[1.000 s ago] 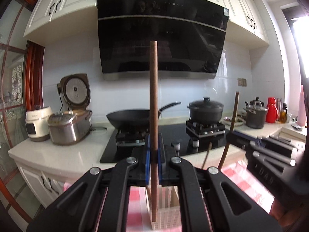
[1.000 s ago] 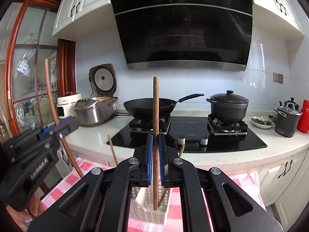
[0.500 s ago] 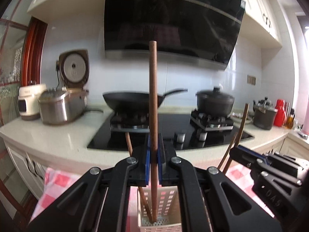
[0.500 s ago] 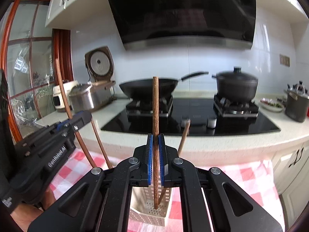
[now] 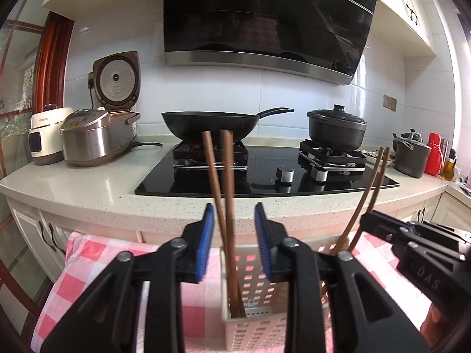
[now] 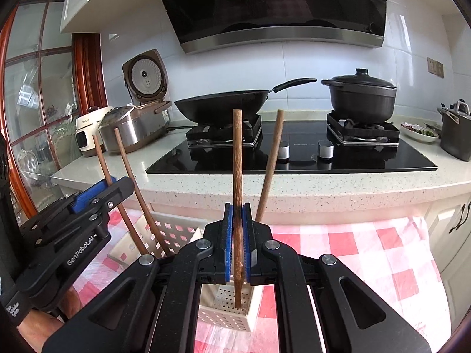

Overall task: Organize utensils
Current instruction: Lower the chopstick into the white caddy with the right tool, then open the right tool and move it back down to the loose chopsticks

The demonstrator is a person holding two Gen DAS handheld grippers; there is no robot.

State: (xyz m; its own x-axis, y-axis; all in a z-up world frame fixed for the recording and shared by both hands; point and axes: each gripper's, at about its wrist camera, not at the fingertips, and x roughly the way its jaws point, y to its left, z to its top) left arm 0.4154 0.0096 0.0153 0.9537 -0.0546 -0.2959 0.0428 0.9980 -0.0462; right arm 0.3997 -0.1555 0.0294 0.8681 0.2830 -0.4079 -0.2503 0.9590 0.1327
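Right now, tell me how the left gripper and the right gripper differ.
The left gripper has its jaws apart and opening, with two chopsticks standing loose between them; the right gripper is clamped shut on a single chopstick. The left one's chopsticks already rest in the white basket. Both hover over that basket.

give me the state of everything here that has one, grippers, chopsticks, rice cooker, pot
left gripper: fingers opening, two chopsticks between them, pads not touching
left pair of chopsticks: standing in the white basket, leaning
right gripper: shut on one chopstick
held chopstick: upright, tip down in its basket
loose chopstick: leaning in that basket
rice cooker: lid open
black pot: lid on
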